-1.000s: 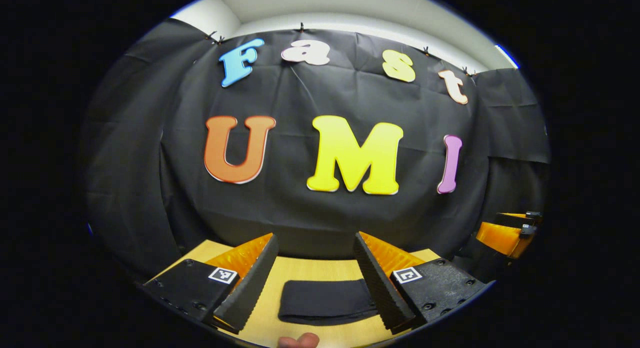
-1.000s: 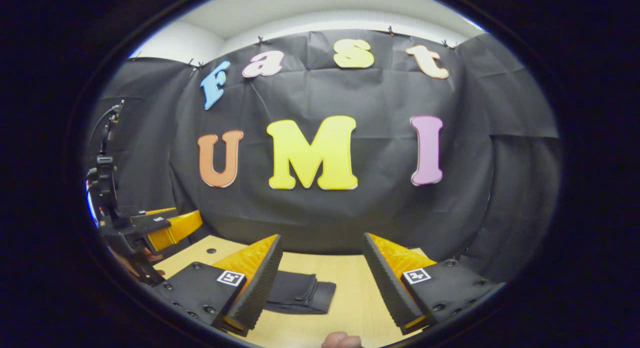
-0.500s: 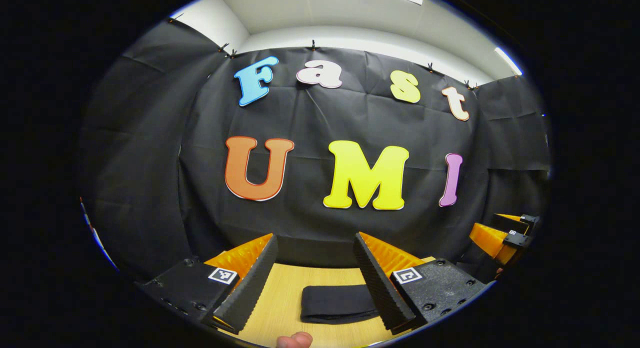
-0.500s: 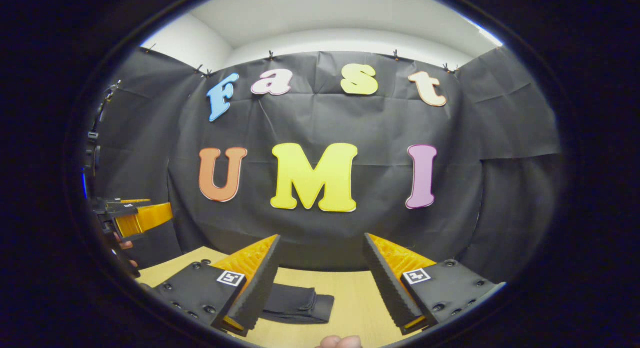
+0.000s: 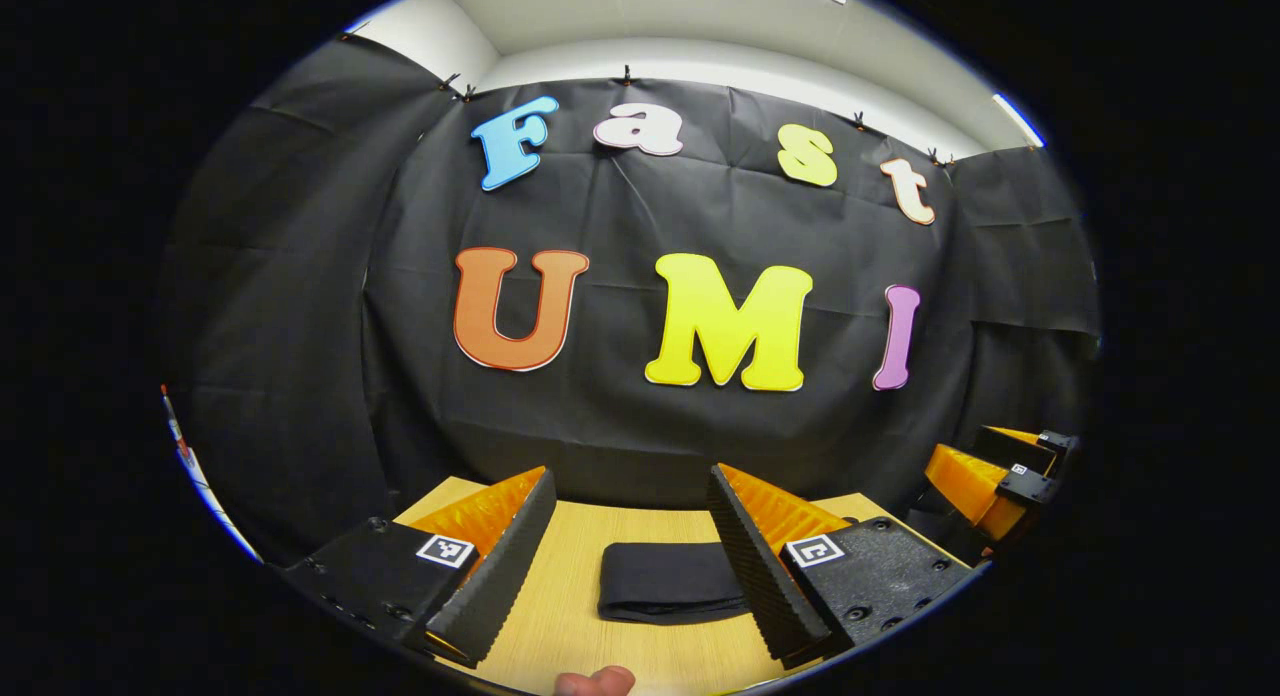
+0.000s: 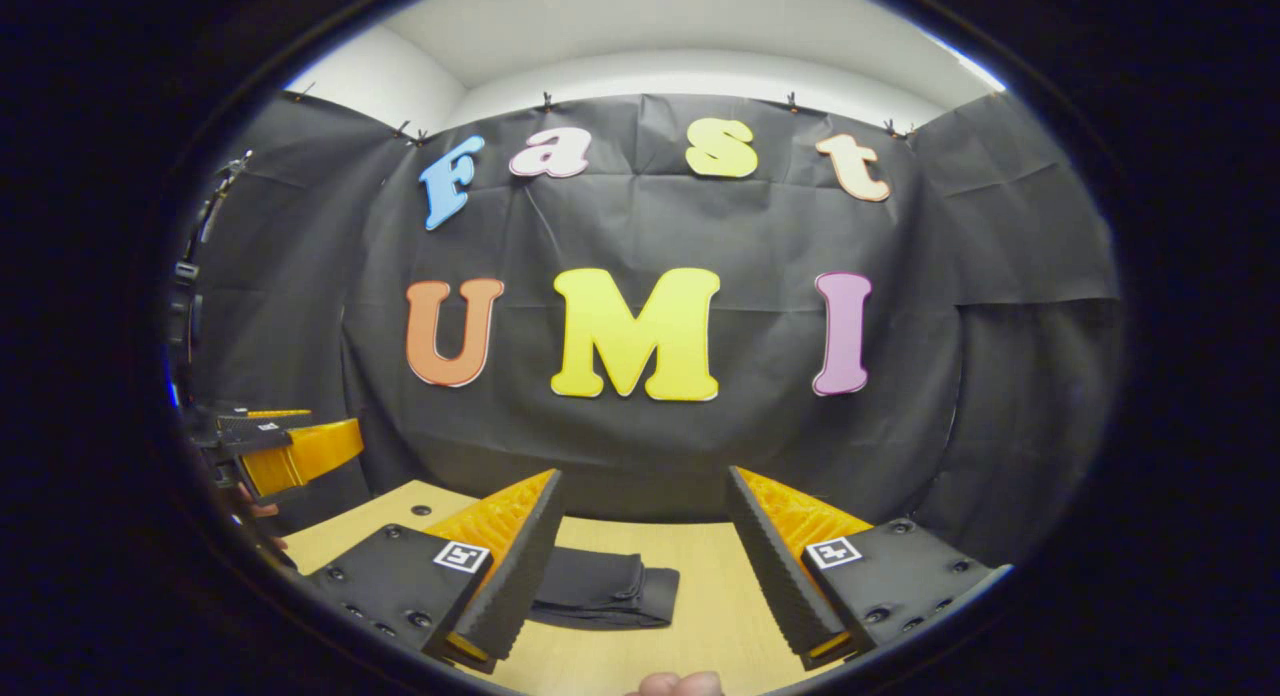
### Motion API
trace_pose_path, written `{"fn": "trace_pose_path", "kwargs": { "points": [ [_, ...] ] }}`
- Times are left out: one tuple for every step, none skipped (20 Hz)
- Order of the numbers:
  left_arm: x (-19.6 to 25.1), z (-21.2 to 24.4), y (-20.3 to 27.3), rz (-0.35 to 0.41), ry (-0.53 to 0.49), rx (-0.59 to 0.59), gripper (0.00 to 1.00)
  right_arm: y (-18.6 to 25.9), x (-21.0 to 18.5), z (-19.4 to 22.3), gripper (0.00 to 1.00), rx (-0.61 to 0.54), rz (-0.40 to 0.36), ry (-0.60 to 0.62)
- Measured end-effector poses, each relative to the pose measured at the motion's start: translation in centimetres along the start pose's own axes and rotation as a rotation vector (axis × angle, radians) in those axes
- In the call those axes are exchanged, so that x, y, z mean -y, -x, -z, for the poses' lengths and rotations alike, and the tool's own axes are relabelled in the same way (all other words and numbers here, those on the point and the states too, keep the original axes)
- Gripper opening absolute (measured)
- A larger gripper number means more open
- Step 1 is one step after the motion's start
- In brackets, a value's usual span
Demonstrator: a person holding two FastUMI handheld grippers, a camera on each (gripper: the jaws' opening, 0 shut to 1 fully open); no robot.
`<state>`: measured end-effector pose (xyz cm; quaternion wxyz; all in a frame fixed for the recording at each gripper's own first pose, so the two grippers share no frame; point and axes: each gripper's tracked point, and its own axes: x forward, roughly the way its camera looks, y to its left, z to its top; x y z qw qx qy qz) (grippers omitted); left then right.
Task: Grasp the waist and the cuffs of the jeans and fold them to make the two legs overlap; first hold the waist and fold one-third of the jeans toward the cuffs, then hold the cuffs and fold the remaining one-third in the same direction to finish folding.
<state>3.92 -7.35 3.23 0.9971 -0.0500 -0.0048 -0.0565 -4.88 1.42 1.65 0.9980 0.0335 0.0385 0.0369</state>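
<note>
Table (image 5: 560, 596) first: light wood top running back to the black cloth wall (image 5: 300, 376), its far edge meeting the cloth close behind the jeans. Bare wood shows on both sides of the jeans, so I have open surface left and right; the near edge is cut off in both views.

Jeans (image 5: 665, 594) lie flat on the table as a dark folded bundle, squared off. In the left gripper view they sit between my left gripper's fingers, the right end hidden behind the right finger. In the right gripper view the jeans (image 6: 610, 596) lie low left, their left part hidden behind the left finger, layered fold edges visible at the right end. Waist versus cuffs: can't tell.

Left gripper (image 5: 632, 546): jaws spread wide, nothing held, clear of the jeans. Right gripper (image 6: 645, 551): jaws equally wide, holding nothing. The other gripper shows at each view's rim, partly cut off.

A fingertip (image 5: 595, 681) pokes in at the bottom edge, mostly cropped.
</note>
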Motion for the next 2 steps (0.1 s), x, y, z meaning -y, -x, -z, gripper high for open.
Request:
{"fn": "trace_pose_path", "kwargs": {
  "points": [
    [0.01,-0.11,-0.07,0.0,0.0,0.003,0.97,0.07,-0.01,0.0,0.94,-0.002,0.001,0.0],
    [-0.09,-0.25,0.21,0.001,0.0,0.006,0.97,0.24,-0.09,0.0,0.99,-0.002,0.0,-0.002]
  ]
}}
